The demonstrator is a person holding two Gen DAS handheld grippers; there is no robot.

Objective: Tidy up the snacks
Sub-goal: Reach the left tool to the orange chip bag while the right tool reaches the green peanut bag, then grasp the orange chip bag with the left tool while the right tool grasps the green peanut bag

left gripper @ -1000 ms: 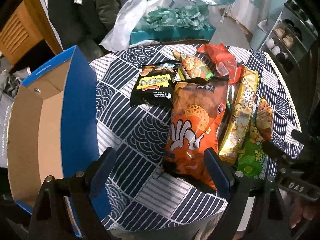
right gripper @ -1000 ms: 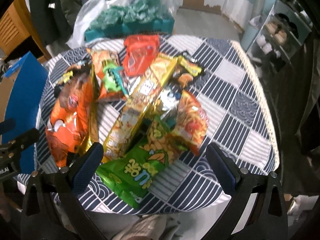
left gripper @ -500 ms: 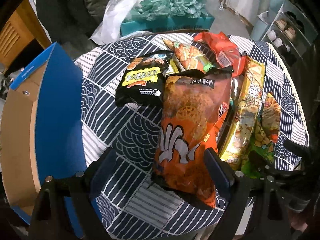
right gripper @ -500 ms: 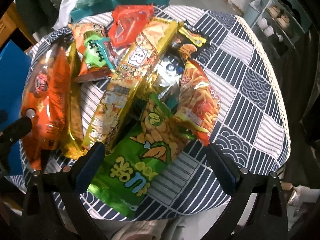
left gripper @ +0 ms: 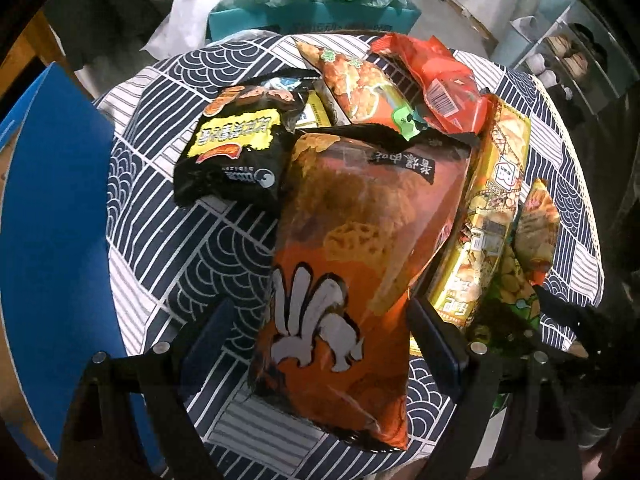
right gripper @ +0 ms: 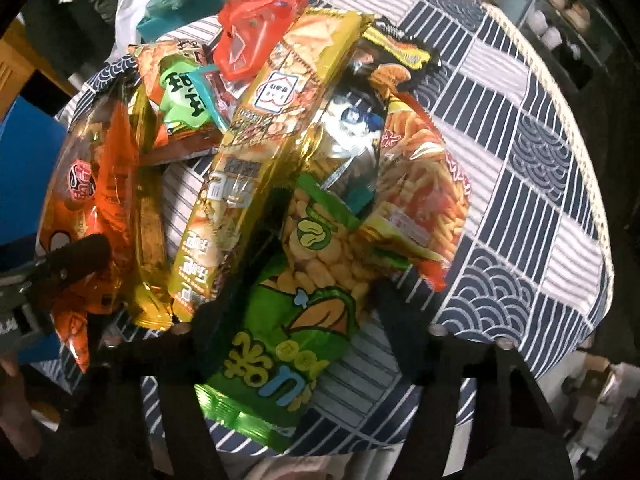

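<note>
A pile of snack bags lies on a round table with a navy-and-white cloth (left gripper: 168,216). My left gripper (left gripper: 320,328) is open, its fingers on either side of the near end of a big orange bag (left gripper: 352,248). Beside that bag lie a black bag (left gripper: 236,152), a long gold bag (left gripper: 484,216) and a red bag (left gripper: 436,84). My right gripper (right gripper: 292,312) is open around the near end of a green bag (right gripper: 288,328). The gold bag (right gripper: 260,136), an orange noodle-snack bag (right gripper: 420,196) and the big orange bag (right gripper: 92,208) show around it.
A blue cardboard box (left gripper: 52,240) stands open at the table's left edge. A teal crate of green packets (left gripper: 316,4) and a white plastic bag (left gripper: 180,20) sit behind the table. Shelves (left gripper: 568,56) stand at the far right. The left gripper (right gripper: 48,276) shows at the right view's left edge.
Both grippers have moved forward and down toward the pile. The orange bag now sits between the left fingers and the green bag between the right fingers. No bag has moved.
</note>
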